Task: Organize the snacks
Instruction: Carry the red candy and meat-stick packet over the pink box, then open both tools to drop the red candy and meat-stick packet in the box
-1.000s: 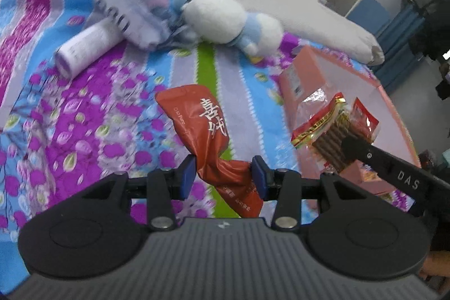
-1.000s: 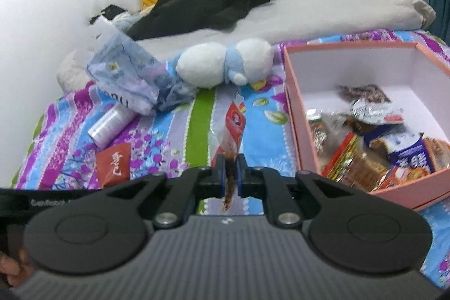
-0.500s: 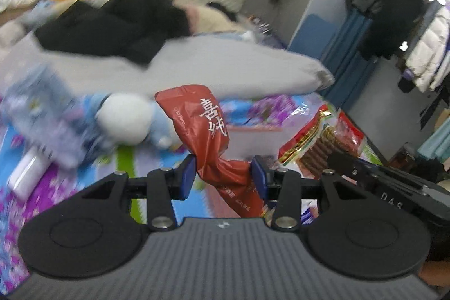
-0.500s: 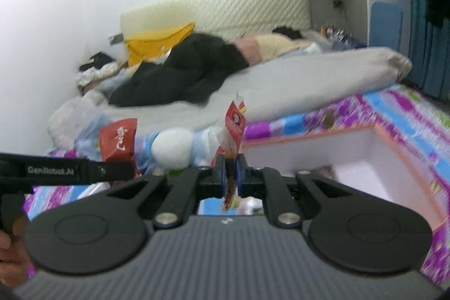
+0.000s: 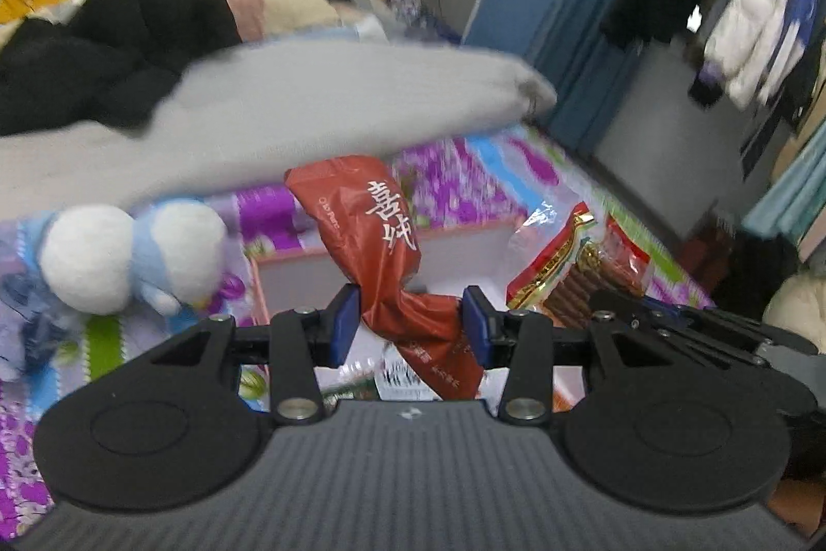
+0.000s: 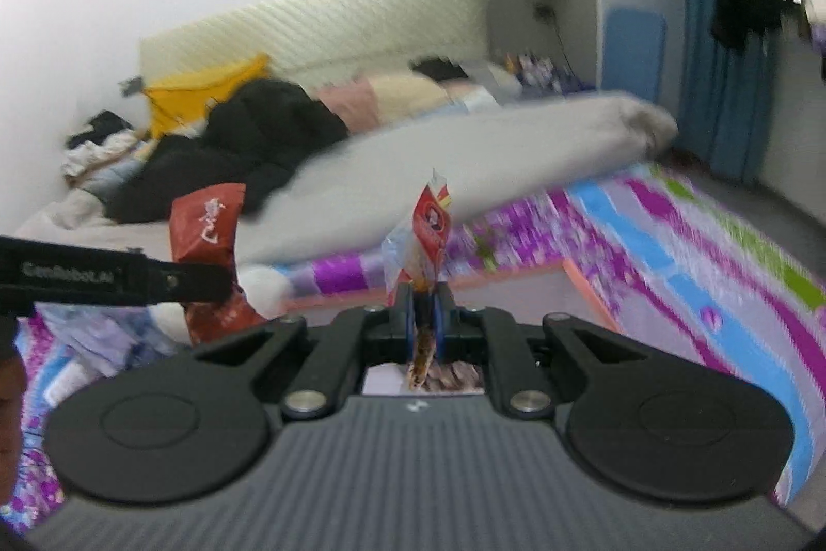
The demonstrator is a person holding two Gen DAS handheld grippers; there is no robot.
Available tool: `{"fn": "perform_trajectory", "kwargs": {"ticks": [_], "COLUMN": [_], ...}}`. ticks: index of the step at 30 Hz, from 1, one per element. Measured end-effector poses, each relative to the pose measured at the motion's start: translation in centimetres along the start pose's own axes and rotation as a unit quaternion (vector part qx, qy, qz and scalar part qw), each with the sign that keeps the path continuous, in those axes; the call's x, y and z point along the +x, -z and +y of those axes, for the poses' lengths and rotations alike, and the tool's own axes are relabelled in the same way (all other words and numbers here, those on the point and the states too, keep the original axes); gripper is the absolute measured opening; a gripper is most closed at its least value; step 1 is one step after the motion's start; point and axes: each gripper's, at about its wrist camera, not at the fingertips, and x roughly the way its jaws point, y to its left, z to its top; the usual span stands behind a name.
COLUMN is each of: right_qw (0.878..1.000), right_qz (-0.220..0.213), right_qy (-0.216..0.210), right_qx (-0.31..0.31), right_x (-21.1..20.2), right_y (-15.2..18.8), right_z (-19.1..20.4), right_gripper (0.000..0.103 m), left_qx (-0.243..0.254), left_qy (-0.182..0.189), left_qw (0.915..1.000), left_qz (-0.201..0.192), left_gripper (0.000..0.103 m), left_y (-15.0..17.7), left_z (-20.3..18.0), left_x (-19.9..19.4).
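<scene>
— How many snack packs are you holding?
— Two: one dark red pouch [image 5: 379, 251] with white characters, and one clear-and-red pack [image 5: 578, 272] of brown sticks.

— And boxes?
— You've got one pink box [image 5: 310, 277] ahead. More packets lie inside it, too blurred and hidden to count.

— Soft toys?
— One white-and-blue plush toy [image 5: 129, 262] on the bedspread.

— Grippers?
— Two, one per hand.

Glossy crinkled red snack bag [image 5: 382, 251]; matt fluffy plush toy [image 5: 124, 256].
</scene>
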Motion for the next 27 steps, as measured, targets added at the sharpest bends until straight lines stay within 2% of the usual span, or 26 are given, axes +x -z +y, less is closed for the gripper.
{"fn": "perform_trajectory", "kwargs": {"ticks": [4,8,12,16,17,19,20,21,25,27], "right_qw": [0.999,0.997,0.994,0.993,0.993,0.993,0.993,0.993,0.996,0.997], "right_qz": [0.041,0.081,0.105,0.114,0.118,0.119,0.116,0.113,0.091,0.070], "right_qy": [0.010,0.014,0.012,0.008,0.006,0.007,0.006,0.006,0.006,0.005], "right_qx": [0.015,0.013,0.026,0.025,0.024,0.023,0.022,0.021,0.018,0.017], "right_x": [3.1,5.8,7.1,7.5,7.6,7.4,7.1,6.9,4.8,3.1], "right_y": [2.4,4.8,6.5,7.2,7.1,7.0,6.9,6.8,5.5,4.4], "right_z": [-2.0,-2.4,-2.6,-2.5,-2.4,-2.3,-2.2,-2.2,-1.8,-1.4], "right_gripper": [0.011,0.012,0.013,0.014,0.014,0.027,0.039,0.046,0.046,0.046], "left_qx": [0.019,0.015,0.010,0.009,0.009,0.007,0.009,0.012,0.016,0.021], "left_qy": [-0.002,-0.004,-0.007,-0.006,-0.009,-0.018,-0.023,-0.024,-0.018,-0.020], "left_qw": [0.9988,0.9961,0.9950,0.9938,0.9938,0.9941,0.9948,0.9953,0.9973,0.9987], "left_qz": [0.046,0.087,0.099,0.111,0.110,0.107,0.099,0.094,0.070,0.043], "left_gripper": [0.049,0.049,0.049,0.051,0.060,0.073,0.074,0.074,0.074,0.074], "left_y": [1.3,3.1,4.6,5.1,5.0,4.8,4.7,4.6,3.5,2.7], "left_z": [-0.3,0.5,1.4,2.0,2.1,2.1,1.9,1.7,0.9,0.3], "left_x": [4.9,8.4,9.5,9.5,9.5,9.0,8.2,7.5,4.1,1.6]}}
